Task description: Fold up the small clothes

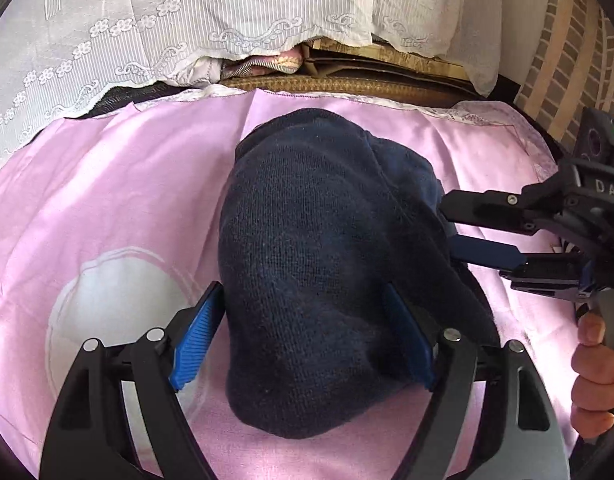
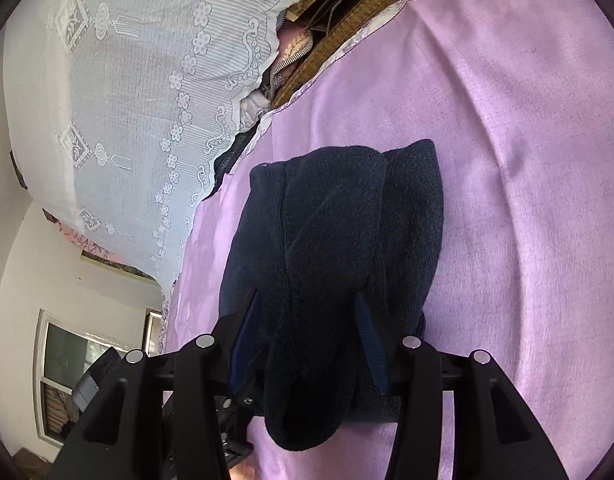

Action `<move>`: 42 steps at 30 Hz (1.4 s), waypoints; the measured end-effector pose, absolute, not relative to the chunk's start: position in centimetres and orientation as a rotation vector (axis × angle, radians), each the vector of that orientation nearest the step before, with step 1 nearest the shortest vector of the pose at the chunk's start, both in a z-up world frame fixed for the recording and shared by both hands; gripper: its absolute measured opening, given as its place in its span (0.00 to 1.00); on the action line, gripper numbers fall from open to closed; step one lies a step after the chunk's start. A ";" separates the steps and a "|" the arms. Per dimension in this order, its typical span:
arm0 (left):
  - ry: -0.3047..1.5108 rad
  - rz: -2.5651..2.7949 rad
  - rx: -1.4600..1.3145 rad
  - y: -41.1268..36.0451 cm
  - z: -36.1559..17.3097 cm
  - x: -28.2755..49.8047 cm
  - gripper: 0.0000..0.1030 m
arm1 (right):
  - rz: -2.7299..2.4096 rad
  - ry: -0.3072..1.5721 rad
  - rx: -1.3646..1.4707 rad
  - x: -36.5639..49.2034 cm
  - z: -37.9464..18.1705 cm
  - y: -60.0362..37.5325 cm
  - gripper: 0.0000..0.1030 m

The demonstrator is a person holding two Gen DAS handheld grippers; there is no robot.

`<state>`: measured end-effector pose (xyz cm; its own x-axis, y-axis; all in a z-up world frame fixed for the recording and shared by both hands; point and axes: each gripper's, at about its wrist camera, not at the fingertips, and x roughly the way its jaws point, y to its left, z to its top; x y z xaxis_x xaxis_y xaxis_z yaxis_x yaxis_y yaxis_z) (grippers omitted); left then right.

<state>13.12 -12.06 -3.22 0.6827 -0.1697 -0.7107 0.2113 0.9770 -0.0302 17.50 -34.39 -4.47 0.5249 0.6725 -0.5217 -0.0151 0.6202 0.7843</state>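
A dark navy knitted garment (image 1: 323,256) lies bunched and partly folded on a pink sheet (image 1: 119,184). My left gripper (image 1: 307,312) has its jaws wide apart, one on each side of the garment's near end, with the blue pads (image 1: 197,332) beside the knit. My right gripper (image 1: 447,224) reaches in from the right in the left wrist view, its fingers spread around the garment's right edge. In the right wrist view the garment (image 2: 339,256) fills the space between the right gripper's (image 2: 307,312) open jaws, and a thick fold lies between them.
White lace curtain (image 1: 155,28) hangs behind the bed. A woven mat and folded bedding (image 1: 347,68) lie along the sheet's far edge. A brick wall (image 1: 571,52) stands at the right. A window (image 2: 71,360) shows at the lower left of the right wrist view.
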 end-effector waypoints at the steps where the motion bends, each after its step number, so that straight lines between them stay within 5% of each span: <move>1: 0.780 -0.215 0.066 -12.2 -3.2 12.9 0.75 | 0.466 0.951 0.807 17.3 -4.6 -34.2 0.48; 10: 0.726 -0.234 -0.025 -9.3 -1.4 11.8 0.75 | 0.461 0.971 0.813 14.5 -5.2 -34.0 0.49; 16: 0.608 -0.224 0.032 -9.2 0.8 9.7 0.76 | 0.491 0.934 0.896 14.8 -5.6 -33.7 0.67; 22: 0.666 -0.164 -0.046 -7.2 -0.2 11.0 0.78 | 0.507 0.918 0.879 15.4 -5.7 -32.2 0.68; 23: 0.666 -0.157 -0.048 -7.0 -0.2 11.1 0.78 | 0.482 0.907 0.857 15.4 -5.7 -31.9 0.65; 25: 0.664 -0.127 -0.015 -7.1 -0.3 11.3 0.78 | 0.428 0.881 0.793 15.3 -5.4 -31.4 0.30; 27: 0.677 -0.110 -0.007 -7.3 -0.8 11.5 0.79 | 0.406 0.846 0.767 15.1 -5.0 -31.4 0.25; 42: 0.902 -0.240 -0.039 -9.8 -6.0 13.8 0.93 | 0.282 0.873 0.726 15.5 -6.3 -35.2 0.20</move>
<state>13.79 -9.76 -5.97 0.5951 -0.2232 -0.7720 0.1906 0.9724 -0.1343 15.50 -35.18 -6.28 0.6249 0.5044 -0.5959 0.0602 0.7299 0.6809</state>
